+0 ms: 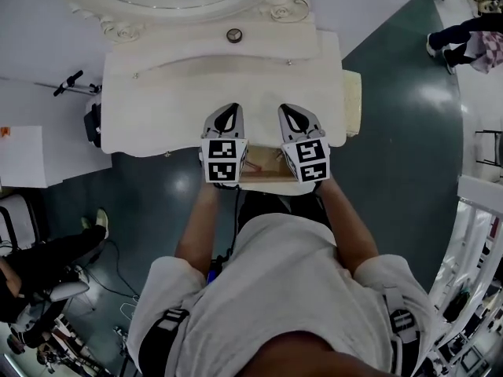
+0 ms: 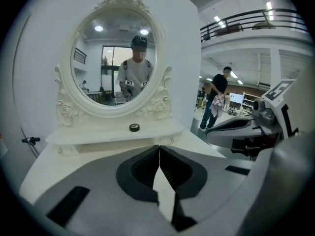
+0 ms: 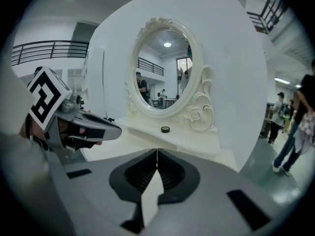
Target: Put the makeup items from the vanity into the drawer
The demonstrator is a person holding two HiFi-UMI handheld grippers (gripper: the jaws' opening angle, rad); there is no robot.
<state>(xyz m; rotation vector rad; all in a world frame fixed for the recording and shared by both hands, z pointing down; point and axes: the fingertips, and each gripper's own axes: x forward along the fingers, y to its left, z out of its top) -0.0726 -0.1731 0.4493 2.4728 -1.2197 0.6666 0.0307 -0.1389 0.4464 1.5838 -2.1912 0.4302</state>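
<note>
A white vanity (image 1: 157, 108) with an oval mirror (image 2: 114, 58) stands in front of me. On its raised shelf under the mirror sits one small round dark makeup compact (image 1: 234, 35) (image 2: 134, 127) (image 3: 166, 129). A wooden drawer (image 1: 267, 177) is pulled out from the vanity's front edge. Side by side over that drawer and the front edge, my left gripper (image 1: 229, 110) (image 2: 159, 147) and right gripper (image 1: 289, 110) (image 3: 157, 152) both point at the mirror. Each has its jaws shut with nothing between them. The compact lies well beyond both tips. Most of the drawer's inside is hidden by the grippers.
A cream panel (image 1: 353, 100) juts from the vanity's right side. People stand on the dark floor at the far right (image 1: 464, 34) (image 2: 215, 100). A white table (image 1: 23, 155) is to the left, and someone sits at the lower left (image 1: 47, 265).
</note>
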